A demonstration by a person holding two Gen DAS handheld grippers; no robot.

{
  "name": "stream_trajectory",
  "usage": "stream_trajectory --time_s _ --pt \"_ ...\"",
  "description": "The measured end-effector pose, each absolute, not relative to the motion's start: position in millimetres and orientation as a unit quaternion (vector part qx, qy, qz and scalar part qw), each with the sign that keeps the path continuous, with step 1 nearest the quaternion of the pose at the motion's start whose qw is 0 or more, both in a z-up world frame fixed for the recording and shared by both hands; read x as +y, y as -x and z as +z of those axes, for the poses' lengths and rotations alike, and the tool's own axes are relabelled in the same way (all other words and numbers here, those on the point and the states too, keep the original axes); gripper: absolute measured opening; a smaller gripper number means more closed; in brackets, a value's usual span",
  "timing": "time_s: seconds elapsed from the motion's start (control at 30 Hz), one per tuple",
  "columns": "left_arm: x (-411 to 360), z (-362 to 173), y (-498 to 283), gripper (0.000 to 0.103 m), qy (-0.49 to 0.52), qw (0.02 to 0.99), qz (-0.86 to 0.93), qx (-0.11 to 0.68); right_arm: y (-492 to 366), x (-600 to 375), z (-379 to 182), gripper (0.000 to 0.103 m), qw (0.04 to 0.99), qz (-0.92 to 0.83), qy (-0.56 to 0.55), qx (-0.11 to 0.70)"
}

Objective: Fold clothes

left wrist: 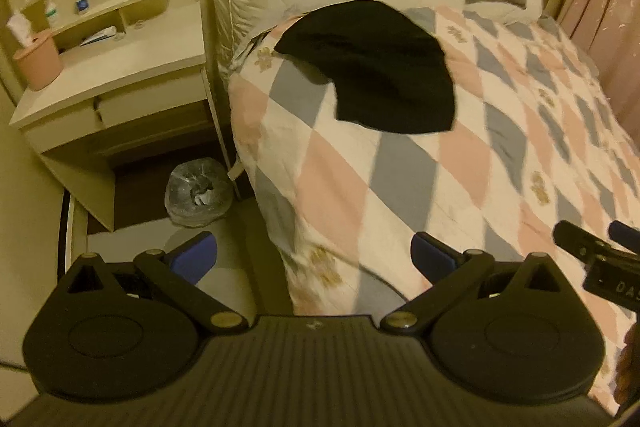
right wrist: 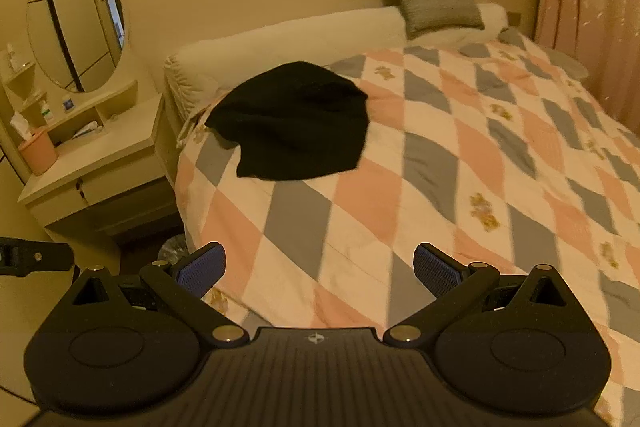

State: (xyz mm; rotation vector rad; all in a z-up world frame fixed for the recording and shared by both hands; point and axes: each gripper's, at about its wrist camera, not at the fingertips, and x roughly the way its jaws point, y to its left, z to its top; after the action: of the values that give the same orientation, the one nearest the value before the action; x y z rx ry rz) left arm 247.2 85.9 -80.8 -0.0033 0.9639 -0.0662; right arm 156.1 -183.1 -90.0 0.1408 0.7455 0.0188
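Left of the bed (right wrist: 440, 155) stands a dresser (right wrist: 100, 163). A black garment (right wrist: 292, 123) lies bunched on the bed's quilt, toward the headboard end. Left gripper (left wrist: 314, 255) and right gripper (right wrist: 318, 267), near the bed's foot, both gape wide, holding nothing.

The left gripper (left wrist: 314, 255), spread wide, hangs apart from a black garment (left wrist: 372, 67) on the quilt (left wrist: 400, 179).

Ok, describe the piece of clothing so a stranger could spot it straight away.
Find the bed with the pink, grey and white diamond quilt. Near its head end, on the side by the dressing table, lies a black garment. It is the only plain dark thing on the quilt.
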Motion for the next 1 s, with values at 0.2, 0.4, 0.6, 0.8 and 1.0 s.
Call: stream_trajectory --time_s 0.2,0.4,0.6,0.8,1.0 --pt "116.4 -114.9 -352.3 0.102 -0.014 0.864 -0.045 0.501 -238.9 -151.3 -120.3 0.103 0.928 -0.007 -0.029 0.371" --pt "149.1 -154.8 -439.3 0.098 0.027 0.844 -0.067 0.531 -315.4 -102.5 -167.7 0.1 0.916 -0.013 0.092 0.39" --pt "139.9 -193.5 -492.4 0.074 0.052 0.833 -0.121 0.538 -377.8 -69.9 -205.7 0.094 0.899 -0.012 0.157 0.41" --pt "106.5 -243.6 -528.5 0.041 0.126 0.819 -0.171 0.533 -422.5 -108.3 -217.9 0.089 0.878 -0.07 0.095 0.463" --pt "84.7 -299.0 -554.1 0.036 0.244 0.793 -0.161 0.534 -438.8 -153.6 -220.3 0.091 0.861 -0.122 0.062 0.489"
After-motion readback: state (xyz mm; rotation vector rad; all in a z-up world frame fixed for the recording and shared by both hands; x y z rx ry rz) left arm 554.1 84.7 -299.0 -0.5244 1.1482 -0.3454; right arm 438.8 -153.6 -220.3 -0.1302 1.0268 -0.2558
